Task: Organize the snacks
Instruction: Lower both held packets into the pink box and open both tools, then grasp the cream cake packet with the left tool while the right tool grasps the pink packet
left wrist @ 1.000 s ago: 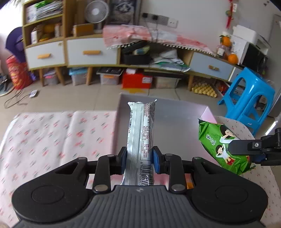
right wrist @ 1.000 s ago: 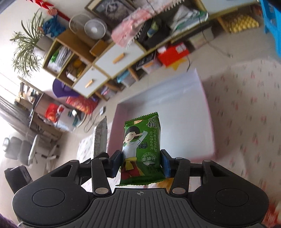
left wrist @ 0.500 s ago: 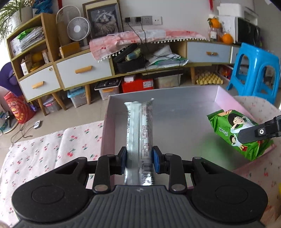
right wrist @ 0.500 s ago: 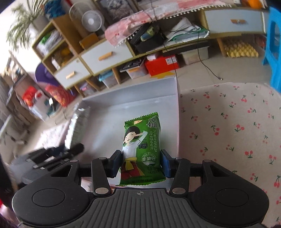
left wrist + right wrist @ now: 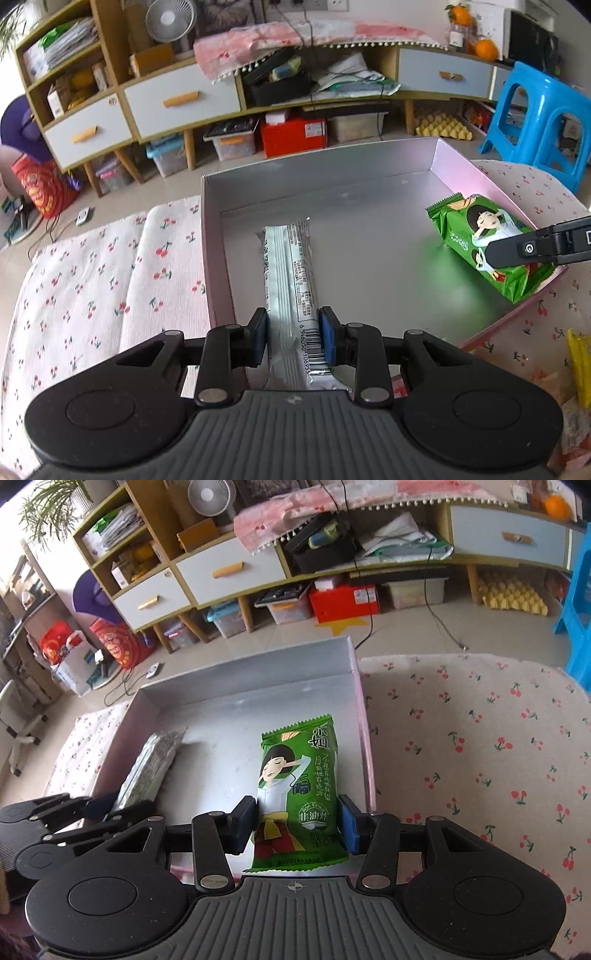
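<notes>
Cherry-print cloth (image 5: 110, 273) covers the table left of the open silver box (image 5: 369, 192), more of it on the right (image 5: 480, 757); a yellow wrapper (image 5: 580, 369) lies outside the box at far right, and nothing blocks the box interior. Left gripper (image 5: 291, 341) is clamped on the low end of a long silver snack bar (image 5: 290, 273), which reaches forward over the box's left half. Right gripper (image 5: 297, 825) pinches the bottom of a green snack packet (image 5: 299, 782) over the box's right side, beside the pink right wall.

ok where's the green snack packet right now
The green snack packet is clamped in the right gripper, over the right side of the box, with the silver bar to its left.
</notes>
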`<state>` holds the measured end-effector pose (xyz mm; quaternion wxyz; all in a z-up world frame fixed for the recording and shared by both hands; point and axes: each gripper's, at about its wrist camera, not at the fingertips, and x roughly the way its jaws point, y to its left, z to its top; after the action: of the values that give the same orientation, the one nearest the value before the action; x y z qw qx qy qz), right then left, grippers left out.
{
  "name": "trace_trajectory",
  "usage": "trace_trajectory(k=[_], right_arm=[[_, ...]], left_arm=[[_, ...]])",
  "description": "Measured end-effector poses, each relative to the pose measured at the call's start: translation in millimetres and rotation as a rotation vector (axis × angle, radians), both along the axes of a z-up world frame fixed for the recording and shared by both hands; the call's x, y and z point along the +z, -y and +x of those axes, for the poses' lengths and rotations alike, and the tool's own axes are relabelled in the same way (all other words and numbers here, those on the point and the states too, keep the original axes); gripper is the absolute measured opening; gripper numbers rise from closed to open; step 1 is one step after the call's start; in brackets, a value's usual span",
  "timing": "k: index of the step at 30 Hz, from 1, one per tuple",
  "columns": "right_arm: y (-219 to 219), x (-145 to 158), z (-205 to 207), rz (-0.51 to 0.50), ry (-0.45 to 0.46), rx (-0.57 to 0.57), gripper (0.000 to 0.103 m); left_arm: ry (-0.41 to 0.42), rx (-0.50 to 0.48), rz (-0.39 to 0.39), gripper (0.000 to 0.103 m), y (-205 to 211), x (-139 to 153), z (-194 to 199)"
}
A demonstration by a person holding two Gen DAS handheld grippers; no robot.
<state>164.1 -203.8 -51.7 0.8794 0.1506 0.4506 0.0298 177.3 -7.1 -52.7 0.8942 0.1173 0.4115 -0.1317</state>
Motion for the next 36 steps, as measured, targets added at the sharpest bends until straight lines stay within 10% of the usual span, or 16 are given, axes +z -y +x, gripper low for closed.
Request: trace_trajectory(k=[9,26,36], right_arm=[[-1,-1,-2,-0.017,0.055,0.004,0.052],[3,59,-56,0.012,0.039,-0.05,0.088],[-17,74,-104,-0.089,0.046,0.023,0.093]], left_arm=[[0.013,0.016,0.032,0.035,6,-5,1],[0.018,0.026,-0.023,0.093,7,48,-46],[-0.03,0.08,-0.018,0.103,-8,58,-82]])
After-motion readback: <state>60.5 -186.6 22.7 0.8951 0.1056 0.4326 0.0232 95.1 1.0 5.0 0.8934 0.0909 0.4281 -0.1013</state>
